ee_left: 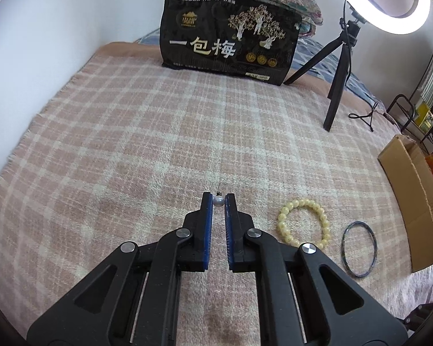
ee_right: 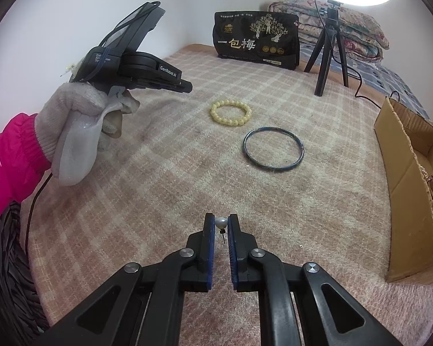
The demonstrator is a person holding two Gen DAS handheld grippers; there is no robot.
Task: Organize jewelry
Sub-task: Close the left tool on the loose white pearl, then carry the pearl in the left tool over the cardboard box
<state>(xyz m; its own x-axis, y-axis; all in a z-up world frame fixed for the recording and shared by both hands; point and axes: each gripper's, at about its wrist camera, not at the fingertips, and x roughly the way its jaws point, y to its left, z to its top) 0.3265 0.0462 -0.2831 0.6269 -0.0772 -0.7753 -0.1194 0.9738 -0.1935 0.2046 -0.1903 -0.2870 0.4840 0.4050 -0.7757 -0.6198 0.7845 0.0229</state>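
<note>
Two pearl earrings are held, one pinched at the tips of the left gripper (ee_left: 218,200), the other in the right gripper (ee_right: 221,222), both above the plaid blanket (ee_left: 130,132). A beaded bracelet (ee_right: 231,112) and dark bangle (ee_right: 273,148) lie unsorted. Judged next: each earring carried to the cardboard box (ee_right: 401,173) and released gently

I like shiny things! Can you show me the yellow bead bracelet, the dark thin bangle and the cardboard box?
Yellow bead bracelet (ee_right: 231,113): right wrist view, on a front bead.
Dark thin bangle (ee_right: 274,167): right wrist view, on its near rim.
Brown cardboard box (ee_right: 401,178): right wrist view, on its outer wall.
</note>
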